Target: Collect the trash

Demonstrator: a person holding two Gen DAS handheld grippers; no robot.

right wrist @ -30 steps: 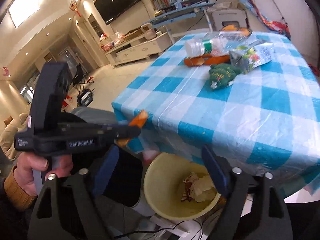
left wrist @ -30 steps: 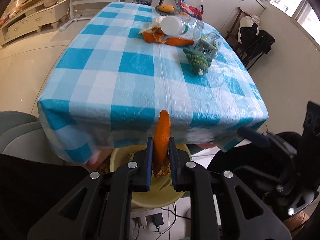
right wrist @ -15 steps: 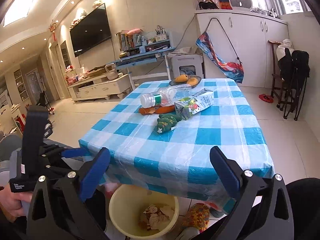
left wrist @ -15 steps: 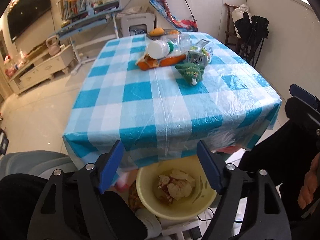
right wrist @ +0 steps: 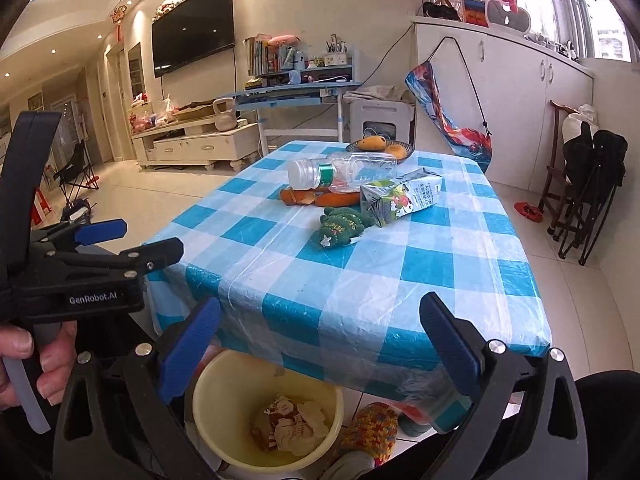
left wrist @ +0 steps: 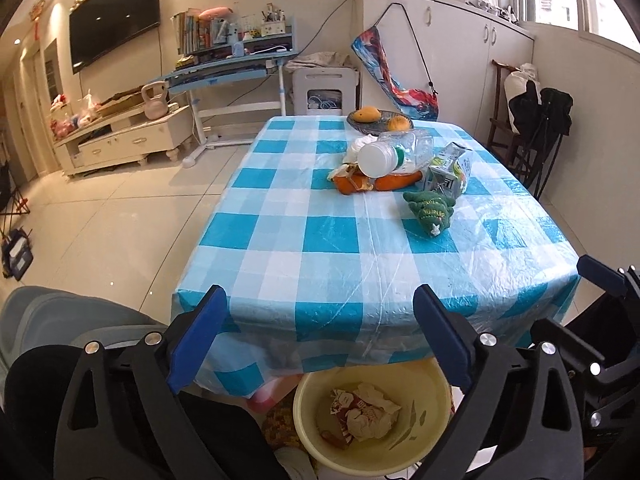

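The remaining trash sits in a cluster toward the far middle of the blue-and-white checked desk (left wrist: pixel 340 240): a clear plastic bottle with a white cap (left wrist: pixel 394 152) lying across orange peel strips (left wrist: pixel 376 182), with a crumpled printed drink carton (right wrist: pixel 400 196) just beside them and a green knitted toy (left wrist: pixel 430 210) in front. The round yellow plastic bin (left wrist: pixel 400 456), already holding crumpled paper, stands on the floor under the near edge. The left gripper (left wrist: pixel 320 340) is opening with nothing between its fingers and the right gripper (right wrist: pixel 320 344) stands wide and empty, so the next reach is best kept high over the edge, taking one loose piece at a time.

One legible mark — "GenRobot.AI" in white on the black body of the left gripper (right wrist: pixel 100 240).
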